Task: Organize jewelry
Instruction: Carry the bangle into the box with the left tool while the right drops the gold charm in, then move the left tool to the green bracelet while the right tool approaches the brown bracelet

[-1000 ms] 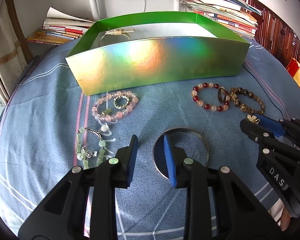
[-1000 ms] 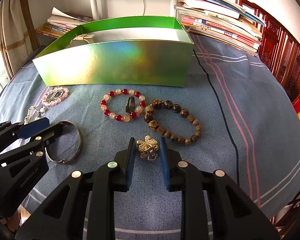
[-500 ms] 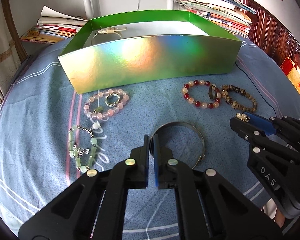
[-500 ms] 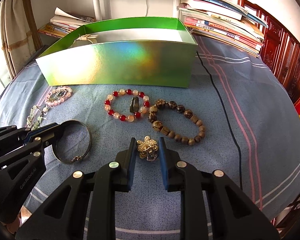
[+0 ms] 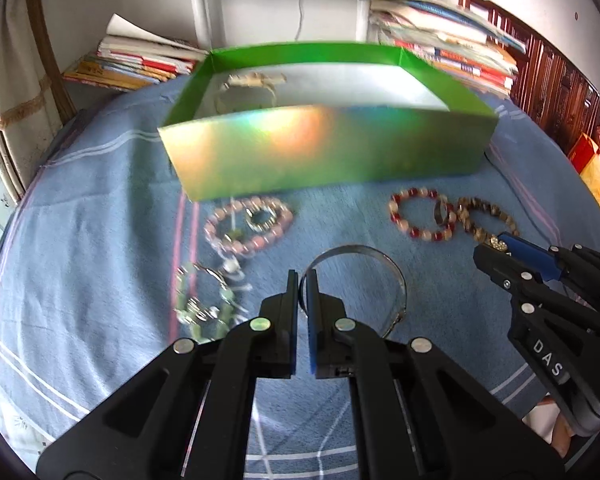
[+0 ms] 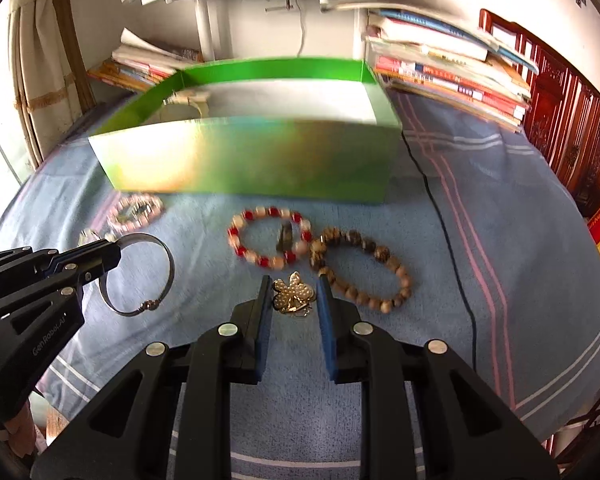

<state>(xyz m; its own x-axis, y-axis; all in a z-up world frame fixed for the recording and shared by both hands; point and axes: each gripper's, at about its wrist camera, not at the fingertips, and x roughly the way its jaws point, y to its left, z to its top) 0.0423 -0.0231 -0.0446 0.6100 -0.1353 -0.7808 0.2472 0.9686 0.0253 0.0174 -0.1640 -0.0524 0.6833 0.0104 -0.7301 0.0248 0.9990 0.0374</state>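
Note:
My left gripper (image 5: 302, 280) is shut on the silver bangle (image 5: 384, 264) and holds it above the blue cloth; it also shows in the right wrist view (image 6: 112, 250) with the bangle (image 6: 168, 276). My right gripper (image 6: 293, 294) is shut on a gold flower brooch (image 6: 293, 296), lifted off the cloth. A green holographic box (image 5: 324, 148) stands behind, with one pale piece inside (image 5: 256, 80). On the cloth lie a pink bead bracelet (image 5: 248, 224), a green bead piece (image 5: 204, 304), a red-and-white bracelet (image 6: 268, 236) with a ring (image 6: 286, 236), and a brown bead bracelet (image 6: 364, 272).
Stacks of books (image 6: 452, 68) and magazines (image 5: 140, 60) lie behind the box. A black cable (image 6: 448, 232) runs across the cloth on the right. A white stand (image 5: 204, 8) rises at the back. Red boxes (image 5: 596, 168) sit at the far right.
My left gripper closed on the bangle's rim and lifted it. My right gripper closed on the brooch and raised it. Both views have risen and blur with motion.

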